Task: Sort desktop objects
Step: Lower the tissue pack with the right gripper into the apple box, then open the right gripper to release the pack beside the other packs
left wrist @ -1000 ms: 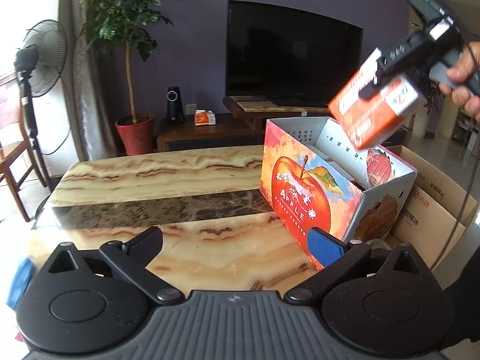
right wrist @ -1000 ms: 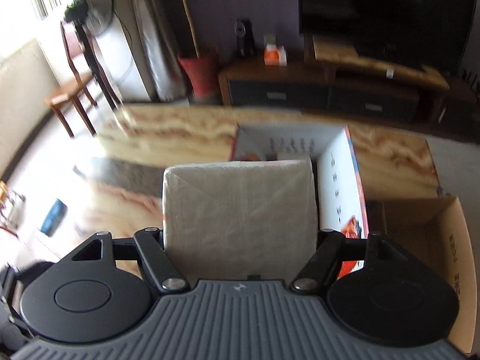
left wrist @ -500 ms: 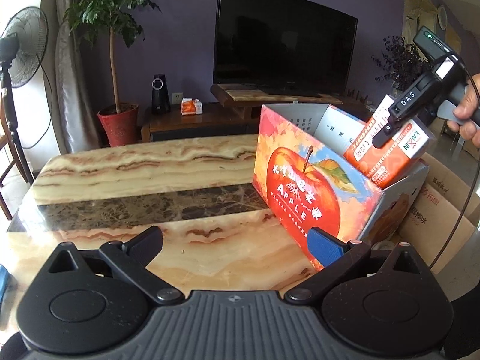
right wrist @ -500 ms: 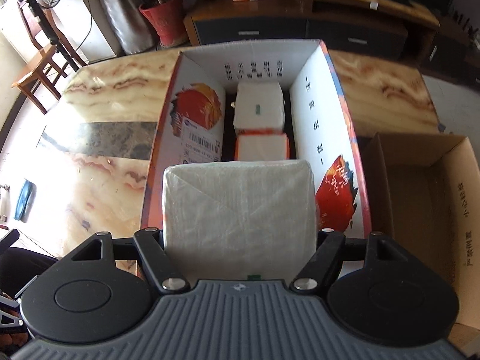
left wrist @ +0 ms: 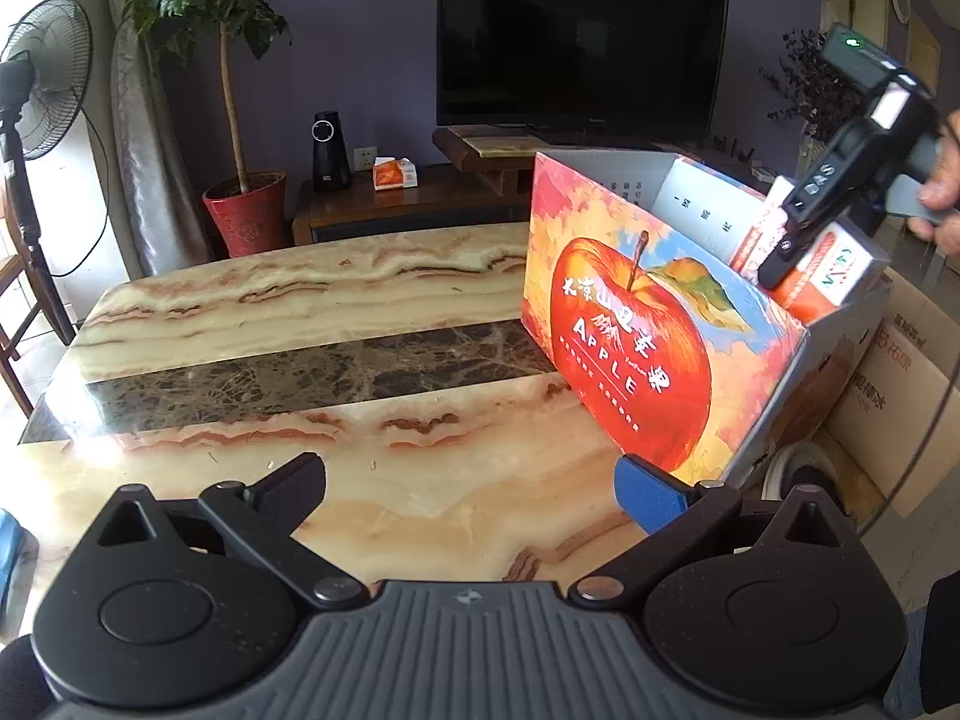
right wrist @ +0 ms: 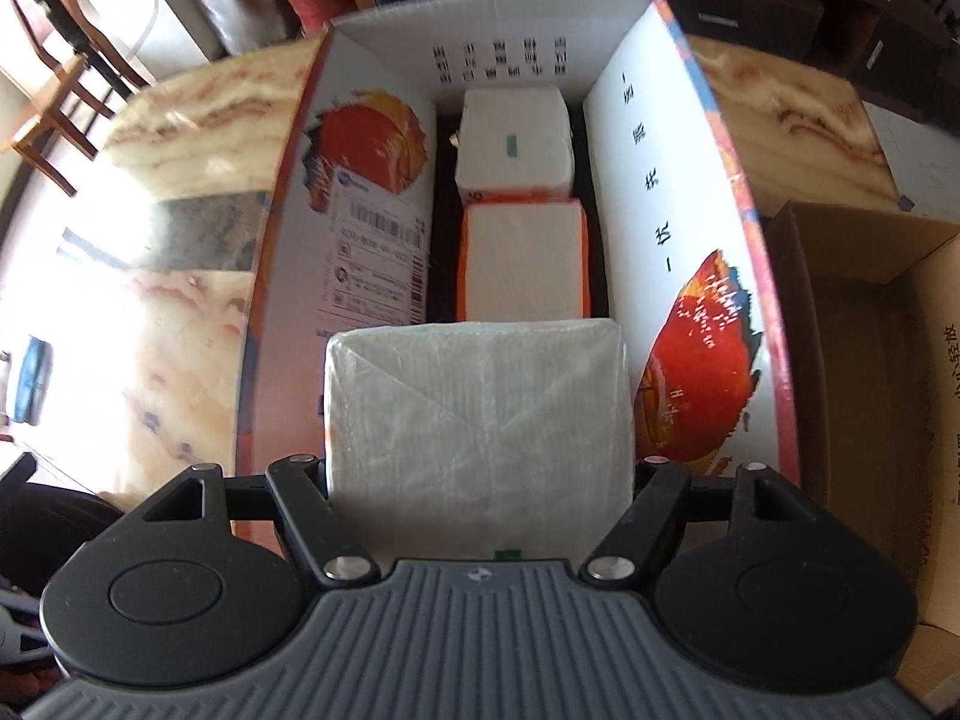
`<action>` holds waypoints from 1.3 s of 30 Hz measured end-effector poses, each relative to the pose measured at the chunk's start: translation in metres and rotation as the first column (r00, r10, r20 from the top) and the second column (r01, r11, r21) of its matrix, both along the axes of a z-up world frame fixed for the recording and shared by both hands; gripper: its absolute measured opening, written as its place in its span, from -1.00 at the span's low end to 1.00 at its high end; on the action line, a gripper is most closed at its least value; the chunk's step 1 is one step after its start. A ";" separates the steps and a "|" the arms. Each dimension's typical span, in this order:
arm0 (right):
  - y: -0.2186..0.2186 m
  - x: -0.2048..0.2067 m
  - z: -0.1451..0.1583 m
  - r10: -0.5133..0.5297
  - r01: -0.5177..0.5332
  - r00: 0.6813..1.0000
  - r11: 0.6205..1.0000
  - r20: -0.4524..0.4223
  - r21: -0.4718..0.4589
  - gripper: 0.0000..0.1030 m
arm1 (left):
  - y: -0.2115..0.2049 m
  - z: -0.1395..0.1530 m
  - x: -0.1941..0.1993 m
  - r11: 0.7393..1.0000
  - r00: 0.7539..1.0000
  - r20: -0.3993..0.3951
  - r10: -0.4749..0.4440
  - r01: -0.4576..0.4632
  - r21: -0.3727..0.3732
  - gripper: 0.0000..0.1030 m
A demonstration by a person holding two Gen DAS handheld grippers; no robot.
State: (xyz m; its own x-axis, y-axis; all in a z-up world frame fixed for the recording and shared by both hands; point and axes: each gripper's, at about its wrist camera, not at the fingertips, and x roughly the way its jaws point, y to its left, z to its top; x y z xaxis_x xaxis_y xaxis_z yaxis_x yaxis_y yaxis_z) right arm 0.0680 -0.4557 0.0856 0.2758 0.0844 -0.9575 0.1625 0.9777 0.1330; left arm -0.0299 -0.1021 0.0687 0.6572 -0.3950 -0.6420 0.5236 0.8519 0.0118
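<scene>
Left wrist view first: the left hand-held gripper (left wrist: 468, 489) is hanging over the marble surface (left wrist: 300, 324) with its fingers spread wide and nothing between them. The apple box (left wrist: 636, 336) is sitting at the right end of that surface, open at the top. Over by its near right corner, the right hand-held gripper (left wrist: 798, 240) is clamping an orange-and-white tissue pack (left wrist: 834, 267), tilted and partly below the box rim. A person's hand (left wrist: 942, 186) is gripping the handle.

Right wrist view: looking straight down into the apple box (right wrist: 660, 150). The tissue pack (right wrist: 480, 408) is filling the gap between the fingers, squeezed on both sides. Two more tissue packs (right wrist: 522, 264) are lying in a row on the box floor beyond it. A plain cardboard box (right wrist: 870, 360) is sitting just beside the apple box on the right.
</scene>
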 end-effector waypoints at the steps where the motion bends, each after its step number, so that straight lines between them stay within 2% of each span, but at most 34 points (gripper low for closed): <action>1: 0.000 0.003 -0.005 -0.003 0.003 1.000 1.000 -0.014 -0.006 0.44 | -0.001 -0.001 0.000 1.000 1.000 -0.001 -0.003 0.003 0.004 0.98; 14: -0.005 0.020 -0.056 -0.059 0.051 0.990 0.997 -0.125 -0.063 0.46 | -0.005 -0.007 0.005 1.000 1.000 -0.018 -0.005 0.006 0.013 0.98; 17: -0.006 0.018 -0.054 -0.056 0.052 0.992 0.998 -0.115 -0.041 0.47 | -0.006 -0.007 0.006 1.000 1.000 -0.020 -0.006 0.007 0.014 0.98; 23: -0.010 0.012 -0.029 -0.061 0.061 0.997 0.998 -0.035 -0.021 0.45 | -0.009 -0.008 0.004 1.000 1.000 -0.017 -0.012 0.013 0.022 0.98; 32: -0.011 0.004 -0.030 -0.048 0.047 0.998 0.999 -0.051 -0.007 0.42 | -0.011 -0.010 0.003 0.999 1.000 -0.017 -0.017 0.017 0.031 0.98; 34: -0.015 0.003 -0.034 -0.087 0.088 0.995 0.996 -0.057 0.028 0.52 | -0.012 -0.010 0.002 0.999 1.000 -0.016 -0.021 0.021 0.035 0.98; 37: -0.023 0.005 -0.033 -0.138 0.141 0.989 0.988 -0.053 0.064 0.53 | -0.013 -0.011 0.002 0.999 1.000 -0.015 -0.028 0.028 0.042 0.98; 39: -0.022 0.005 -0.035 -0.125 0.127 0.990 0.991 -0.060 0.041 0.50 | -0.014 -0.011 0.002 0.999 0.999 -0.016 -0.030 0.030 0.043 0.98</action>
State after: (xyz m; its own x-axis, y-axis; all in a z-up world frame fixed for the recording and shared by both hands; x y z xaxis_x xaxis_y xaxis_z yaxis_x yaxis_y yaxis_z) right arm 0.0732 -0.4777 0.0509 0.2320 0.0954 -0.9680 0.2926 0.9422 0.1630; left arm -0.0283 -0.1157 0.0580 0.6354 -0.3859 -0.6689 0.5492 0.8347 0.0402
